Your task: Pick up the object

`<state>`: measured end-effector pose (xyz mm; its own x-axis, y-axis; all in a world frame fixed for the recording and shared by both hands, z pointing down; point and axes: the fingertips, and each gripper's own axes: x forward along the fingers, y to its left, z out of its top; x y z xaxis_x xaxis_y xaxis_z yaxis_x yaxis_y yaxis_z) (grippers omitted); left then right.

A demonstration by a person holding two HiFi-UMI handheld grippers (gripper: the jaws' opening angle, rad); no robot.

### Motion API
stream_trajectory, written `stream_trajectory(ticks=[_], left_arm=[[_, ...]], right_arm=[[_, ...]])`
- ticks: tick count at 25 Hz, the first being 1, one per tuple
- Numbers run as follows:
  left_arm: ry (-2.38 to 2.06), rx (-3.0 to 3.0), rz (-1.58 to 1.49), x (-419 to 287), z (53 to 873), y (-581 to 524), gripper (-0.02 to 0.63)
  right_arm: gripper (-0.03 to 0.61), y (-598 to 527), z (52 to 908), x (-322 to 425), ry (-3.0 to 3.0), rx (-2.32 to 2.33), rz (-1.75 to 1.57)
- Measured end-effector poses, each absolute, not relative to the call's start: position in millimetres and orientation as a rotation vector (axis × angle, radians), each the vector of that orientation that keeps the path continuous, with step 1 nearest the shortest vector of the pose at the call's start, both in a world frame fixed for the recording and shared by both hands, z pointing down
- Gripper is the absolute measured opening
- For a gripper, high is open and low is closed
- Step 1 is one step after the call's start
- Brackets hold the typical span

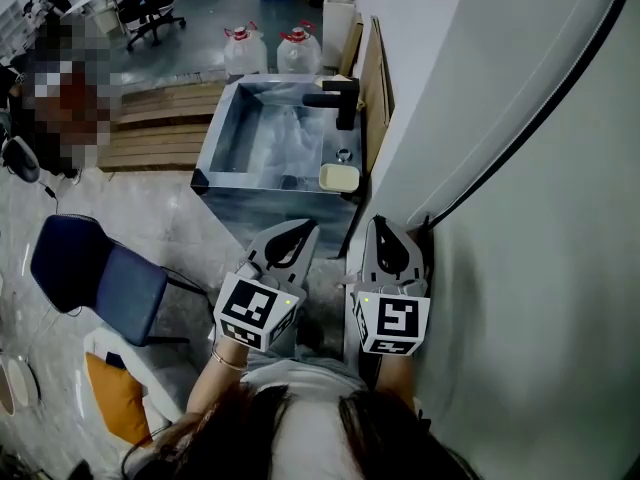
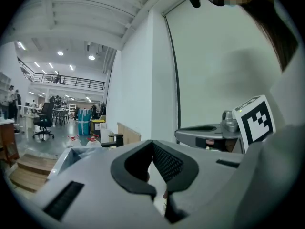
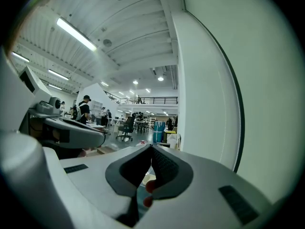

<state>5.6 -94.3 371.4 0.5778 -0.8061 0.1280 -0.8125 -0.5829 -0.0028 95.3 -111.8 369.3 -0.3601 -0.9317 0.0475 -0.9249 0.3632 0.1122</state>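
Observation:
A pale yellow block (image 1: 340, 177) lies on the near right rim of a steel sink (image 1: 222, 143), below a black faucet (image 1: 338, 98). My left gripper (image 1: 301, 230) and right gripper (image 1: 386, 225) are held side by side close to the body, short of the sink and pointing toward it. Both are shut, with the tips together and nothing between them. The left gripper view shows its dark pads (image 2: 164, 162) meeting at the tip, and the right gripper (image 2: 209, 132) beside it. In the right gripper view its jaws (image 3: 152, 148) are closed likewise.
A white wall (image 1: 520, 218) with a black cable (image 1: 530, 128) runs close along the right. Two water jugs (image 1: 272, 50) stand behind the sink. A blue chair (image 1: 95, 278) is at the left, wooden pallets (image 1: 160, 118) beyond it. People and office chairs are far off in the hall.

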Motion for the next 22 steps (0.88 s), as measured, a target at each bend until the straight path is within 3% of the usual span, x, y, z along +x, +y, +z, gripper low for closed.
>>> stream_trajectory(ticks=[22], left_arm=[[-1.335, 2.767, 0.150, 4, 370, -169, 0.008]], right_arm=[[0.026, -193, 376, 84, -2.492, 1.651, -0.003]])
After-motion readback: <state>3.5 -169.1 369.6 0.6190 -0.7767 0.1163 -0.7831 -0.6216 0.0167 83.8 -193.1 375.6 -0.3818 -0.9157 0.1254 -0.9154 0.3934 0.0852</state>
